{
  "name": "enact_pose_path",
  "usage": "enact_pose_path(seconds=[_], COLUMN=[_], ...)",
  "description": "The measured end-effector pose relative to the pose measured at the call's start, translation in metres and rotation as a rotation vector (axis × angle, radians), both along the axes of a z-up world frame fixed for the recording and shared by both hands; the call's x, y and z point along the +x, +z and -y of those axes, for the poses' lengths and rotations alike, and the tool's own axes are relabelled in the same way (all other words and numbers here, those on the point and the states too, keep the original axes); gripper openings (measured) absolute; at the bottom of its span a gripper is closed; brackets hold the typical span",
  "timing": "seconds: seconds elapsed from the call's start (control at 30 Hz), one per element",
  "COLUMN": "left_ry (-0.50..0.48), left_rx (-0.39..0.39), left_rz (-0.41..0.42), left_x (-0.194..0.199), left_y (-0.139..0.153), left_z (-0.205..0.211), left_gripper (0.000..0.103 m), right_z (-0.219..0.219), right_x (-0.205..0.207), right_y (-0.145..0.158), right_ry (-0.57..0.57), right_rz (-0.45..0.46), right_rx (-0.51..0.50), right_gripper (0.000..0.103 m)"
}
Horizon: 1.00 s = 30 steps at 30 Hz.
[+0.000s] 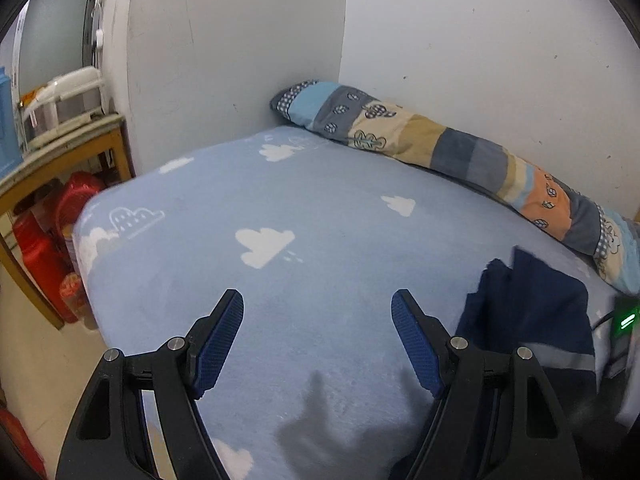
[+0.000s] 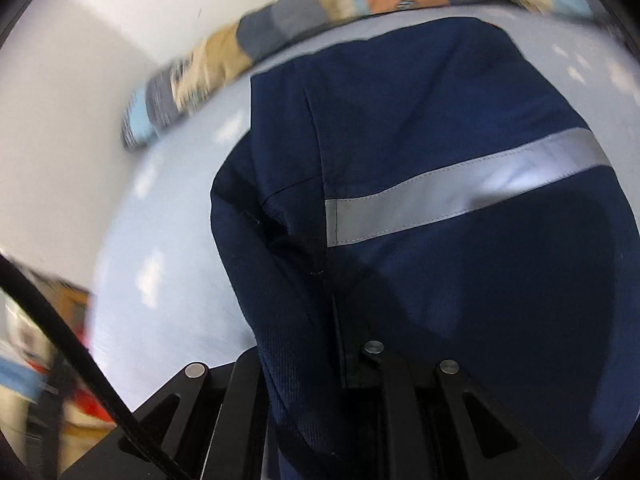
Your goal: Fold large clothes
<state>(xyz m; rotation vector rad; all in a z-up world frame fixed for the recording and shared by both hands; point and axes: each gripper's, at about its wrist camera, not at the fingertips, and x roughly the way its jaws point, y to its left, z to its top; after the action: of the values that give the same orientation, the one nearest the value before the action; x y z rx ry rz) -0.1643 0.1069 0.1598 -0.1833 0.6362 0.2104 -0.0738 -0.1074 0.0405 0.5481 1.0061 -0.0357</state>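
The left tongs (image 1: 318,308) hang apart and empty over the bed (image 1: 320,216). The right tongs (image 2: 316,364) are clamped on the navy jacket (image 2: 440,128), which lies at three o'clock of the left. Mid-fold, I judge; next, the left must grip a free edge

My navy work garment (image 2: 440,120) lies on the bed, dark blue twill with a silver-grey reflective stripe (image 2: 460,196) running across it, stitched along both edges. The stripe ends at a vertical seam. Left of the seam a layer folds over, its edge curving down toward me. Near end rises up off the bed, draped and bunched. From my left side only its edge shows at far right (image 1: 532,304), crumpled into an upright peak, a bit of stripe low down.
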Motion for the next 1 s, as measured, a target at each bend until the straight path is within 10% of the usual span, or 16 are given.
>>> enact_pose_path(seconds=[0.2, 0.37, 0.53, 0.73, 0.87, 1.0], left_ry=[-0.015, -0.031, -0.190, -0.500, -0.606, -0.599], left_rx=[-0.040, -0.104, -0.125, -0.167, -0.074, 0.118], left_rz=[-0.016, -0.011, -0.025, -0.124, -0.144, -0.350], left_x=[0.006, 0.005, 0.006, 0.005, -0.002, 0.007], left_y=[-0.004, -0.004, -0.006, -0.021, -0.032, -0.084], left_z=[0.001, 0.000, 0.026, 0.081, 0.112, 0.139], left_gripper=[0.076, 0.076, 0.076, 0.075, 0.075, 0.068], right_z=[-0.029, 0.015, 0.080, 0.102, 0.118, 0.121], right_x=[-0.004, -0.038, -0.058, -0.099, -0.107, -0.094], right_y=[-0.005, 0.035, 0.064, 0.053, 0.028, -0.010], right_ry=[0.243, 0.297, 0.277, 0.311, 0.332, 0.377], right_rz=[-0.009, 0.113, 0.154, 0.144, 0.147, 0.052], right_rx=[-0.012, 0.153, 0.031, -0.165, -0.243, -0.251], right_gripper=[0.074, 0.074, 0.073, 0.036, 0.032, 0.034])
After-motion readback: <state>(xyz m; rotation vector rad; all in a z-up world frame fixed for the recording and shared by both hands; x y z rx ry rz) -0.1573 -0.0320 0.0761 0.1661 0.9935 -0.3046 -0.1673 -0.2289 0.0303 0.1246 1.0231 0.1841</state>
